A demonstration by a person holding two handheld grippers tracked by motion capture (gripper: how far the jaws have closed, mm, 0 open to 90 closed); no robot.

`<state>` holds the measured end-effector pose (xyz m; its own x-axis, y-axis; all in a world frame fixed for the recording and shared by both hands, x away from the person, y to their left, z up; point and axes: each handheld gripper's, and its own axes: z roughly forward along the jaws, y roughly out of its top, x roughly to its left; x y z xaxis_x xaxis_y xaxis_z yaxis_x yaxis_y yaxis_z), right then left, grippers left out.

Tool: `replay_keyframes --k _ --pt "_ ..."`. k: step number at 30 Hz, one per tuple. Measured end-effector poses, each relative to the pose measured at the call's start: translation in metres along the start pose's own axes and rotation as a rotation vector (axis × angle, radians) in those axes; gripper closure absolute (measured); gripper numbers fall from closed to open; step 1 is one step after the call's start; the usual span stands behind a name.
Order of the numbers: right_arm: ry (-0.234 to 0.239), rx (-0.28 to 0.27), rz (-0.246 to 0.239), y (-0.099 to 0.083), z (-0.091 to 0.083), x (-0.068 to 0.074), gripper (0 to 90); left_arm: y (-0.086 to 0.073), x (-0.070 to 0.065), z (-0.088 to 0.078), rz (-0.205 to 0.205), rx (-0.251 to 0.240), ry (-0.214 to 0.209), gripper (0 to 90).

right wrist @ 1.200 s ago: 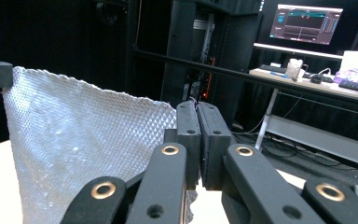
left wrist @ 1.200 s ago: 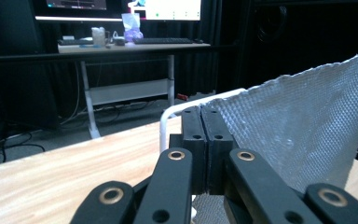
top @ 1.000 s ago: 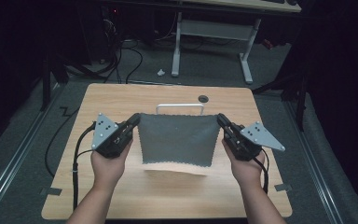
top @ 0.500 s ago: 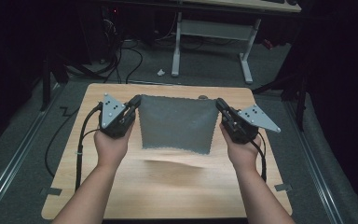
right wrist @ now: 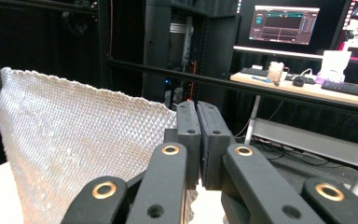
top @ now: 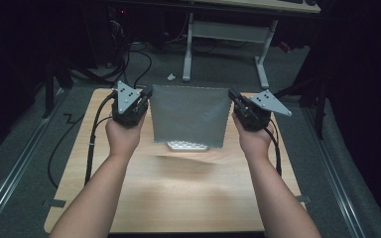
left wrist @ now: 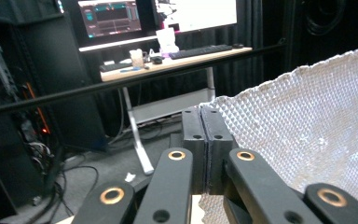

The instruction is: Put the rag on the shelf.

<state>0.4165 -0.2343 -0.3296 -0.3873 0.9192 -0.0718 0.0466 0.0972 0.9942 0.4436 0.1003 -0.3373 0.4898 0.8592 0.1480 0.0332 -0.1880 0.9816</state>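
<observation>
A grey waffle-textured cloth [top: 188,115] hangs stretched in the air above the wooden table [top: 178,188], held by its two top corners. My left gripper [top: 146,94] is shut on the cloth's top left corner. My right gripper [top: 232,95] is shut on the top right corner. In the left gripper view the cloth [left wrist: 307,126] spreads to the right of the closed jaws of my left gripper [left wrist: 201,140]. In the right gripper view the cloth [right wrist: 74,140] spreads to the left of the closed jaws of my right gripper [right wrist: 196,140]. The cloth's lower edge [top: 187,146] hangs just above the tabletop.
A white-legged desk [top: 228,44] stands beyond the table's far edge, with cables [top: 129,64] on the floor near it. The desk [right wrist: 317,88] carries monitors and a keyboard. Black cables [top: 92,139] trail from the left gripper over the table's left side.
Both grippers have lifted and moved away from the person, carrying the cloth up off the table so it now hangs between them.
</observation>
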Motion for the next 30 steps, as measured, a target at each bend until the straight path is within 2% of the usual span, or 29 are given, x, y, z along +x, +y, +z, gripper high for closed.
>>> replay_keyframes --k 5,6,9,12,13,14,15,17,19,20,23,27,30 --pt "-0.009 0.002 0.008 0.007 0.016 -0.007 89.5 0.003 0.007 0.015 -0.040 0.014 0.005 89.6" --pt "-0.009 -0.003 0.019 0.007 0.018 -0.008 89.5 0.004 0.011 0.023 -0.064 0.036 0.010 89.5" --pt "-0.019 0.008 -0.001 0.007 0.025 -0.007 89.5 0.006 0.014 0.033 -0.058 0.063 0.030 89.6" --pt "-0.022 0.031 0.005 0.005 0.034 -0.010 89.6 0.005 0.016 0.039 -0.058 0.083 0.031 89.6" --pt "-0.020 0.043 -0.001 0.004 0.037 -0.012 89.6 0.003 0.017 0.046 -0.060 0.109 0.026 89.6" --pt "-0.021 0.056 0.001 0.002 0.040 -0.014 89.7 0.003 0.017 0.046 -0.060 0.109 0.026 89.6" --pt "-0.019 0.067 -0.002 0.000 0.043 -0.017 89.7 0.000 0.017 0.051 -0.052 0.141 0.014 89.6" --pt "-0.016 0.080 -0.003 -0.001 0.046 -0.019 89.7 -0.002 0.017 0.054 -0.041 0.152 0.010 89.7" --pt "-0.016 0.110 0.004 -0.009 0.054 -0.025 89.7 -0.009 0.016 0.060 -0.019 0.191 0.003 89.7" --pt "-0.018 0.123 -0.008 -0.011 0.057 -0.026 89.7 -0.012 0.016 0.063 -0.017 0.206 -0.003 89.6" --pt "-0.016 0.155 -0.031 -0.019 0.064 -0.028 89.7 -0.022 0.016 0.067 -0.026 0.239 -0.011 89.6" --pt "-0.005 0.200 -0.049 -0.031 0.070 -0.030 89.7 -0.038 0.016 0.073 -0.045 0.300 -0.052 89.6" --pt "0.004 0.220 -0.042 -0.039 0.071 -0.032 89.7 -0.043 0.014 0.075 -0.028 0.325 -0.062 89.6"
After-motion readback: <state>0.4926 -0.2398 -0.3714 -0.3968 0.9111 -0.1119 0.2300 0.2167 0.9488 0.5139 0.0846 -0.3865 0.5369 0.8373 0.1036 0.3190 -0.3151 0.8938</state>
